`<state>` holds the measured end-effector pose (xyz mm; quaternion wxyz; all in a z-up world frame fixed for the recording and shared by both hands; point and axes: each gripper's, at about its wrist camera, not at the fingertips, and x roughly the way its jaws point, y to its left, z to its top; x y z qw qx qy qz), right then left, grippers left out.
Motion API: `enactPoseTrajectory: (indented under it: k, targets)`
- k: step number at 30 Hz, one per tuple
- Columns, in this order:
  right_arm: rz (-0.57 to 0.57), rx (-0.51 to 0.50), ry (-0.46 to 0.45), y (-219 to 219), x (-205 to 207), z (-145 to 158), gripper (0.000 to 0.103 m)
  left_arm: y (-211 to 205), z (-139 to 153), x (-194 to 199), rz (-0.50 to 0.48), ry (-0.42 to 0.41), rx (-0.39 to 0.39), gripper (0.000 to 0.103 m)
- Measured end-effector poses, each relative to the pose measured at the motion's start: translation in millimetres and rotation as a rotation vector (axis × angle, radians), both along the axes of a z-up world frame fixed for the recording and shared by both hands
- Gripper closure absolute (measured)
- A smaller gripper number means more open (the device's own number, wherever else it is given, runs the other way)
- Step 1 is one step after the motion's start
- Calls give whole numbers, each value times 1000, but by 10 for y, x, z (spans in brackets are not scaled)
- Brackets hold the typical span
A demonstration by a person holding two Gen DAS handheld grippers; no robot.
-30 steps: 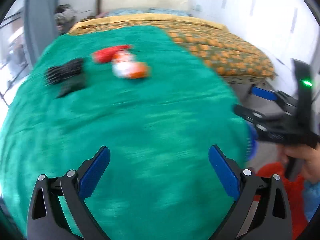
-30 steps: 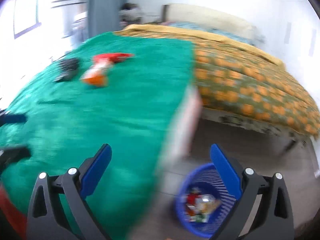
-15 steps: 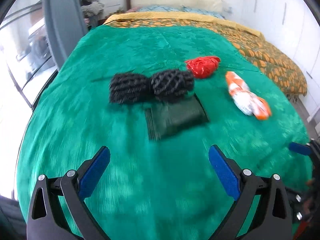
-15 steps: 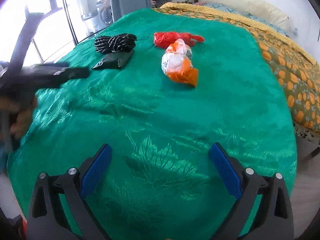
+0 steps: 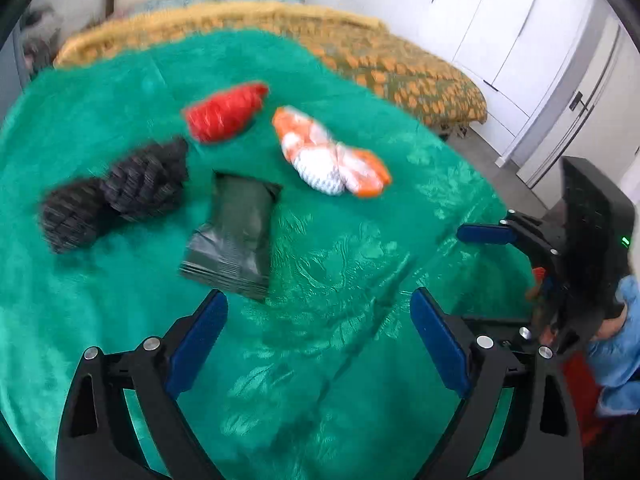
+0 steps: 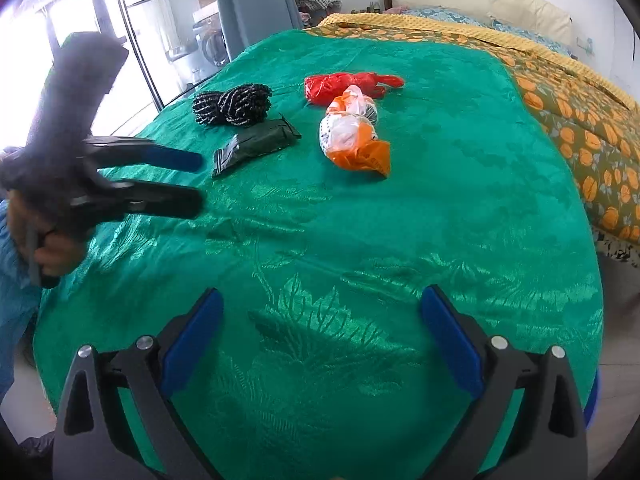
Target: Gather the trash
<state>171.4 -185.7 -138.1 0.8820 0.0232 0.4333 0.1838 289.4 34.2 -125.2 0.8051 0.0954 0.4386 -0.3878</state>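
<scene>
Left tool (image 5: 318,326) closing, empty, near dark green packet (image 5: 236,232), green bedspread (image 5: 360,264)

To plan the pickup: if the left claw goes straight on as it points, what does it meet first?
Probably the dark green packet, just ahead of the left claw, whose jaws are closing with nothing between them. Depth is unclear.

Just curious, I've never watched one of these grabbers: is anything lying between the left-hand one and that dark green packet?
Nothing visible. The left gripper, jaws closing but empty, has only bare green bedspread before the dark green packet. The black bundles lie to the packet's side.
</scene>
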Motion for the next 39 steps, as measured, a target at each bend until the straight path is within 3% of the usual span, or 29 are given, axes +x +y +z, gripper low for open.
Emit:
enactPoseTrajectory:
  k: [4,7,9,12,15,19,23,26,28,29,30,33,36,39]
  targets:
    - [3,-47,-3,71,-3,-4,7,13,17,211,150,-70,43,9]
    - [-4,-69,-7,88,-10,-11,7,-211,-87,363,174,-102,112,14]
    - [-13,-75,-7,85,-12,-15,7,-343,-171,468,171,-109,162,27]
    - [-33,-75,-8,53,-12,-16,7,-413,-243,512,180,-119,189,39]
    - [-51,-71,-7,25,-3,-18,7,-375,-215,544,241,-100,175,65]
    - [-57,-74,-6,22,8,-17,7,-185,-133,326,351,-81,163,66]
    - [-56,-85,-7,35,11,-21,7,259,-87,-183,477,-26,122,66]
    - [-53,-99,-4,52,-3,-25,7,496,-163,-477,527,-15,106,64]
    - [-51,-114,-2,70,1,-27,7,536,-172,-603,547,-63,133,44]
    - [-51,-120,-2,77,6,-29,7,547,-185,-622,559,-76,151,25]
    - [-51,-123,-3,82,6,-30,7,559,-197,-624,578,-87,164,19]
    - [-53,-119,-3,79,4,-29,7,609,-216,-576,607,-68,162,15]
    - [-58,-108,1,60,8,-29,7,562,-243,-529,598,-73,212,9]
    - [-72,-50,0,-41,9,-1,7,593,-255,-508,614,-59,204,6]
